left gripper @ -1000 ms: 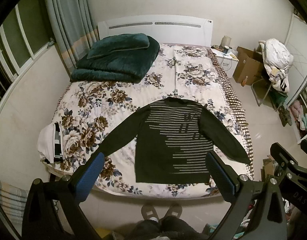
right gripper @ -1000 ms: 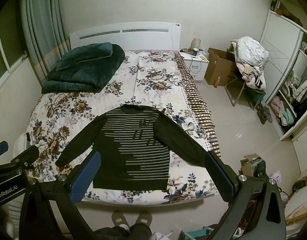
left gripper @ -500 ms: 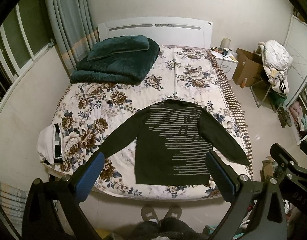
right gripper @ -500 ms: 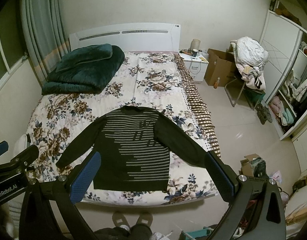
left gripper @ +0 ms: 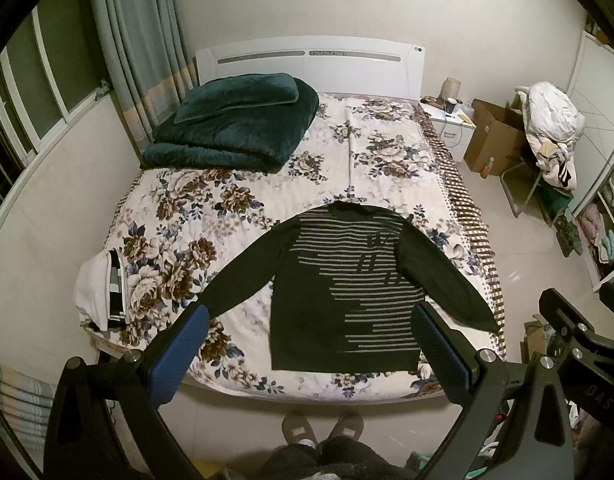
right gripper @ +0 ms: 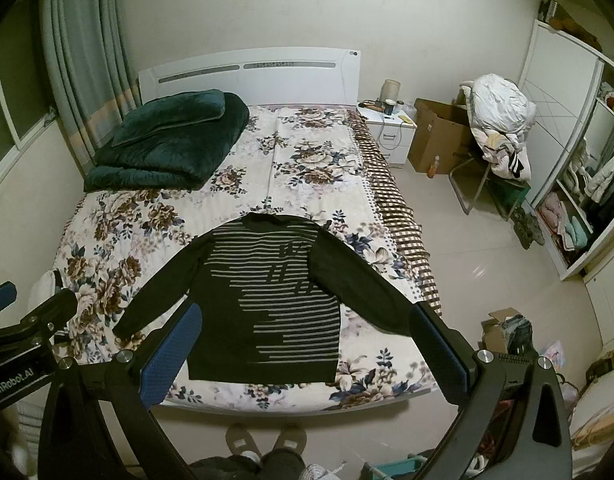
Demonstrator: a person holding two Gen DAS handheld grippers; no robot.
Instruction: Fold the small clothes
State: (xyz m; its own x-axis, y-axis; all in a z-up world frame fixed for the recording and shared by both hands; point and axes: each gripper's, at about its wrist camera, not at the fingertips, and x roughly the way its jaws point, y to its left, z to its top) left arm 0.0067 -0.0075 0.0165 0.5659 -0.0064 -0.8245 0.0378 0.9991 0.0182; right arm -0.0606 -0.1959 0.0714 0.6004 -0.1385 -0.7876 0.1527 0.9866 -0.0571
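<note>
A dark green long-sleeved sweater (left gripper: 339, 292) with pale stripes lies flat and face up on the floral bed (left gripper: 227, 208), sleeves spread, hem toward the foot edge. It also shows in the right wrist view (right gripper: 267, 300). My left gripper (left gripper: 307, 356) is open and empty, held above the foot of the bed, apart from the sweater. My right gripper (right gripper: 303, 356) is open and empty at about the same height. Its frame shows at the right of the left wrist view (left gripper: 579, 340).
A folded dark teal blanket (left gripper: 235, 124) lies at the bed's head on the left. A white and striped garment (left gripper: 103, 292) sits at the bed's left edge. A nightstand (right gripper: 387, 128), a cardboard box (right gripper: 435, 136), a chair piled with clothes (right gripper: 495, 132) and shelves (right gripper: 579, 200) stand to the right. The person's feet (left gripper: 319, 428) are at the bed's foot.
Both views have drifted slightly, so the bed and sweater sit a little lower in frame. Both grippers stay open; the sweater has not moved.
</note>
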